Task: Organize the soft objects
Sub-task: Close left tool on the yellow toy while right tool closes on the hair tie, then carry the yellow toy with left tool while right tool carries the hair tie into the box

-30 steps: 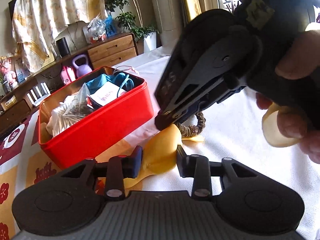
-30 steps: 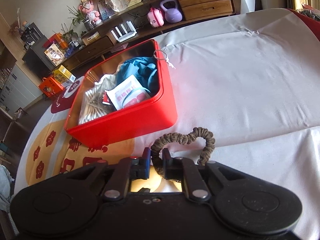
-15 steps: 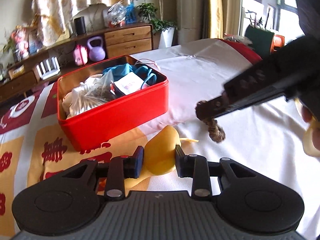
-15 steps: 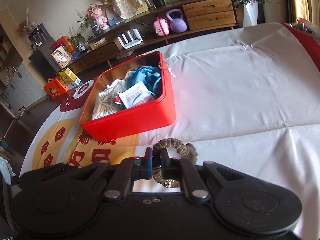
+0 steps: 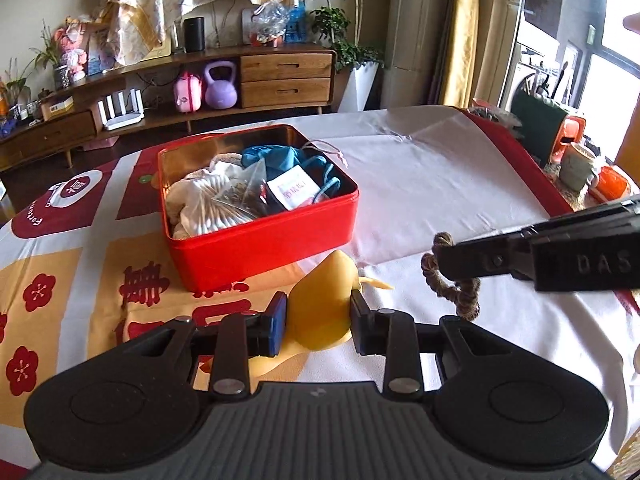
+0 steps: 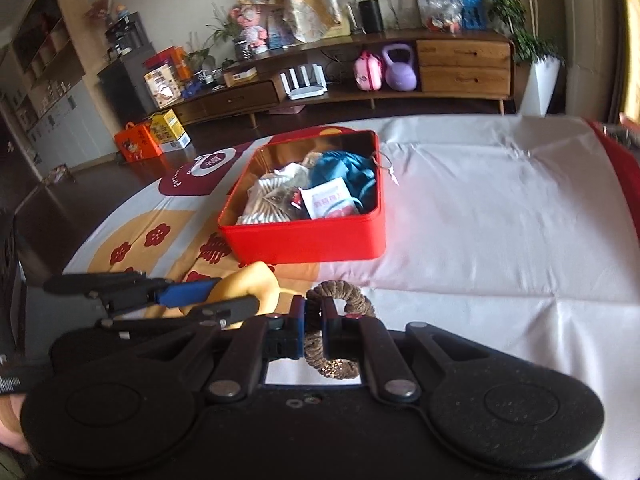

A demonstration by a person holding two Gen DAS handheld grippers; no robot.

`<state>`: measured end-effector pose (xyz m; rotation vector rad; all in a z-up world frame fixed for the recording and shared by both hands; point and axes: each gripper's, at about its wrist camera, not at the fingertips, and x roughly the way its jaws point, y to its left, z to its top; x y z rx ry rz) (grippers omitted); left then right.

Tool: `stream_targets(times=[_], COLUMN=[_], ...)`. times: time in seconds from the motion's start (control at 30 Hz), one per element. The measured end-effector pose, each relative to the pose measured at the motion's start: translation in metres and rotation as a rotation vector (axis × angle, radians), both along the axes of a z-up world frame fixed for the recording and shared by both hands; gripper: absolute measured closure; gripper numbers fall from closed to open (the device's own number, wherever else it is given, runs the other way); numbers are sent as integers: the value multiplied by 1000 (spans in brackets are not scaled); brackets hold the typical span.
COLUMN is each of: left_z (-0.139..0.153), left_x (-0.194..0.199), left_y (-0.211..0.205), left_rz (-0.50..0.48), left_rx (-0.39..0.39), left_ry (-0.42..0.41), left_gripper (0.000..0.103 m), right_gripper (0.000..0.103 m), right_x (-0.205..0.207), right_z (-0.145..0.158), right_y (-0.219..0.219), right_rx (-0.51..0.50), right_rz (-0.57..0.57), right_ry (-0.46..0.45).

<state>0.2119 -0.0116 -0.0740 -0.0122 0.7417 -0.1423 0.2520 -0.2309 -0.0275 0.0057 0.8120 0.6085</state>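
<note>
Above the bench (image 5: 460, 168), both loads have risen since a second ago: the left tool (image 5: 318, 322) clamps the yellow soft object (image 5: 320, 304), the right tool (image 6: 313, 330) pinches the brown scrunchie (image 6: 340, 300), both near the red tin (image 5: 260, 240), ready for dropping in.

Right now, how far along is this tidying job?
Mostly done, it seems: the red tin already holds a blue cloth, white fabric and packets. In hand: the left gripper squeezes a yellow soft item, and the right gripper pinches a brown scrunchie. Left: both still need to go into the tin.
</note>
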Motion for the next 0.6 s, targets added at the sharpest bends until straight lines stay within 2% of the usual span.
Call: stream_targets(times=[0.27, 0.6], left_z=[37, 70], left_x=[6, 26], left_y=[12, 22], left_rz=[32, 23], left_rx=[-11, 3], left_ry=[-40, -62], left_gripper=[72, 72], right_gripper=[96, 96], right_x=[-6, 9], right_z=[30, 48], right_y=[13, 30], right_rx=[-57, -81], right_rz=[70, 143], right_ry=[-110, -188])
